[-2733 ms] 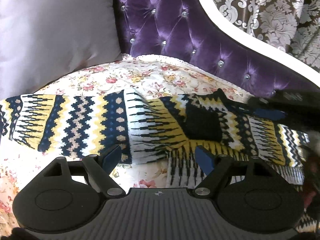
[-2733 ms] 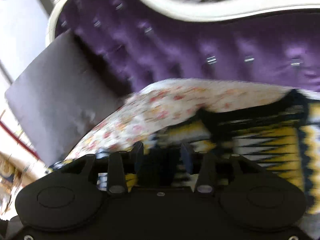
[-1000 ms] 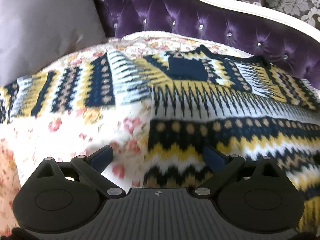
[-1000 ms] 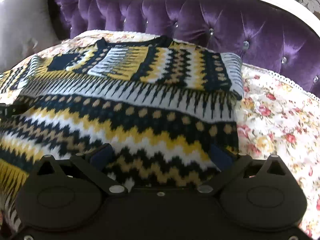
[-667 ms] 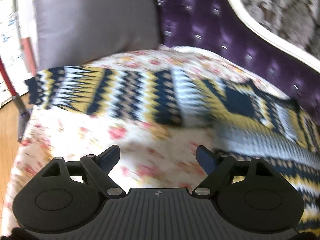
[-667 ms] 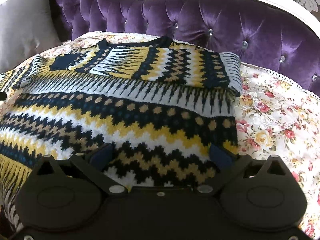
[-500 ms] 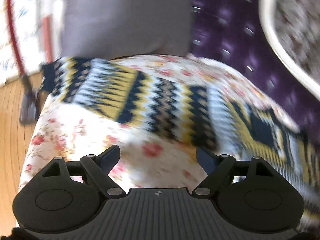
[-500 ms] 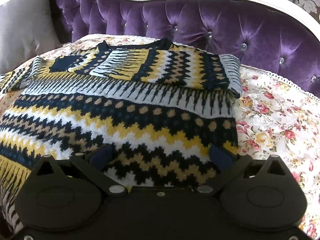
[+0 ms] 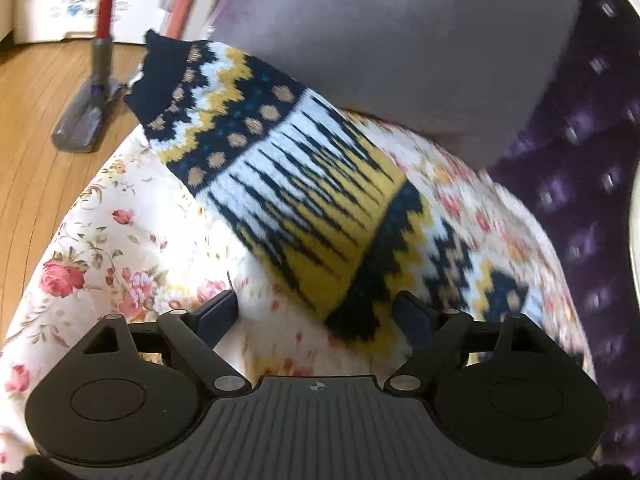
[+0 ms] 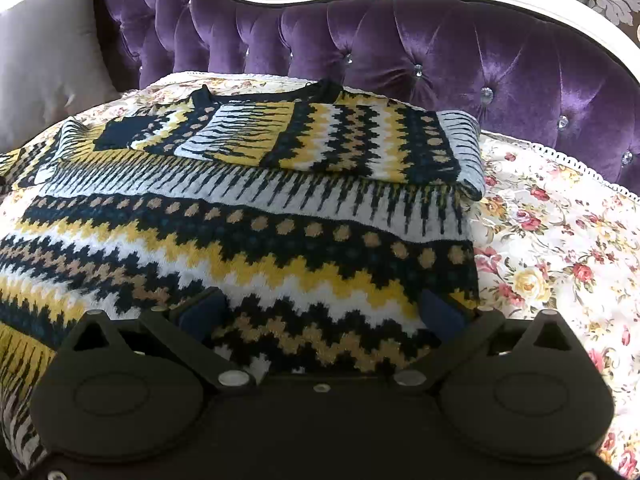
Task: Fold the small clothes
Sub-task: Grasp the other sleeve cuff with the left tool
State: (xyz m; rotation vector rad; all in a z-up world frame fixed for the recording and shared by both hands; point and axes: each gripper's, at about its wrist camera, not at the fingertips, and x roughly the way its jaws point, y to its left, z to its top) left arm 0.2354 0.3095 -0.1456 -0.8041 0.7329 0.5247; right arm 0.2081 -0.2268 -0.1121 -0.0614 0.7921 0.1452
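**Left sleeve fold: approach alignment**

The navy, yellow and white zigzag-knit sweater (image 10: 248,240) lies flat on the floral-print quilted sofa cover (image 10: 560,248), in front of the purple tufted velvet backrest (image 10: 440,52). Its right sleeve (image 10: 328,140) is already folded across the chest; the right-side edge of the body is straight.

**Key relation.** In the left wrist view, the unfolded left sleeve (image 9: 288,184) runs diagonally from just ahead of the left gripper (image 9: 316,316) up and away to the left. Its dark cuff (image 9: 160,76) overhangs the sofa edge above the wooden floor (image 9: 36,128), beside the grey cushion (image 9: 400,40). The sleeve's long axis points away from the jaws, with the cuff at the far end. The left gripper is the nearer tool; its jaws are apart and hold nothing. The likely next step is to reach along the sleeve toward the cuff.

The right gripper (image 10: 322,316) hovers over the sweater hem, jaws apart and empty.

**Change from the earlier frames.** Over the last second the left wrist view has swung leftward from the sweater body to the sleeve and cuff, with motion blur. The right wrist view is nearly unchanged over the same second.

A red-handled floor cleaner (image 9: 92,80) stands on the floor beyond the cuff.
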